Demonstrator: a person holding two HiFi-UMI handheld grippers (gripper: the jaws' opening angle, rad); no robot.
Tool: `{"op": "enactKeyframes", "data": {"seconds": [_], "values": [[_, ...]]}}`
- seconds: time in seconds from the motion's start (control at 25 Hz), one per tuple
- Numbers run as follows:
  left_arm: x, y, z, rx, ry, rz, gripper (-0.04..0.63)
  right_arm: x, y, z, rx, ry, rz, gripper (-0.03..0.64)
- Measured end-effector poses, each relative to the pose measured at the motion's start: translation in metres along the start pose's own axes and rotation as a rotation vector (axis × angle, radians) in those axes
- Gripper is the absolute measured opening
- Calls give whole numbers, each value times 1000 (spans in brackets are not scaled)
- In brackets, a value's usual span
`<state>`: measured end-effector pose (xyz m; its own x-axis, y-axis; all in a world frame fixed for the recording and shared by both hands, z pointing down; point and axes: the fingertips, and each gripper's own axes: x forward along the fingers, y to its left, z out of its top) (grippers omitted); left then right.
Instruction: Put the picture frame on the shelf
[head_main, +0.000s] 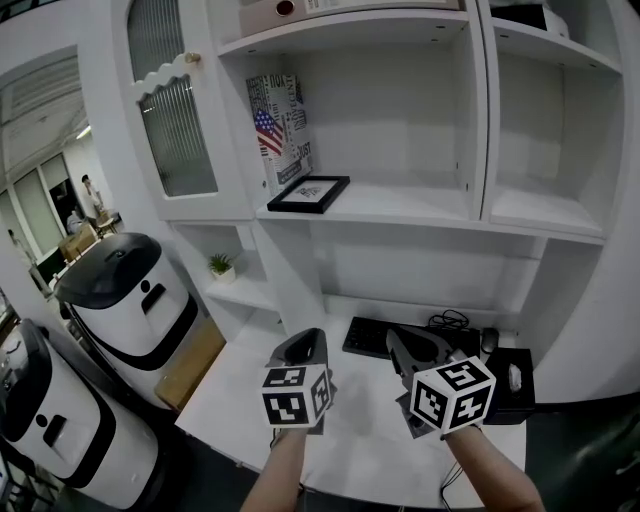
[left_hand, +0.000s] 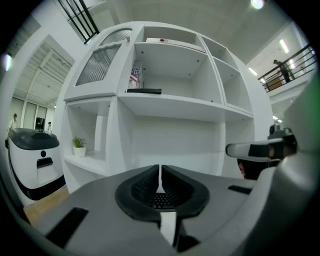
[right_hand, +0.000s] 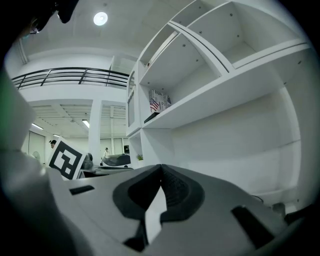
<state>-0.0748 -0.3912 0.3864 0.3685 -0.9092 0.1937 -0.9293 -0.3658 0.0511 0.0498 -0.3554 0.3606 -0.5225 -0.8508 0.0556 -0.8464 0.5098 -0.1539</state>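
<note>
The picture frame (head_main: 308, 193) is seen lying flat on the shelf (head_main: 420, 207), at upper centre. The left hand-held gripper (head_main: 304, 342) and right hand-held gripper (head_main: 398, 344) are held low over the counter (head_main: 362, 425), both pressed together and empty. The placement is judged done, so only a resting of the hands is called for.

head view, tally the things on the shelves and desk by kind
picture frame: 1
book: 1
binder: 1
potted plant: 1
keyboard: 1
mouse: 1
tissue box: 1
dark thing at top right, unclear: 1
total: 8
</note>
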Motion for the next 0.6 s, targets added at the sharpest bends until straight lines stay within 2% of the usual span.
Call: {"op": "enactKeyframes", "data": {"seconds": [0.32, 0.6], "values": [[-10, -4, -22, -18, 12, -16, 23, -3, -6, -24, 30, 30, -16, 0], [-13, -6, -37, -29, 15, -27, 23, -15, -27, -50, 17, 80, -62, 0]]}}
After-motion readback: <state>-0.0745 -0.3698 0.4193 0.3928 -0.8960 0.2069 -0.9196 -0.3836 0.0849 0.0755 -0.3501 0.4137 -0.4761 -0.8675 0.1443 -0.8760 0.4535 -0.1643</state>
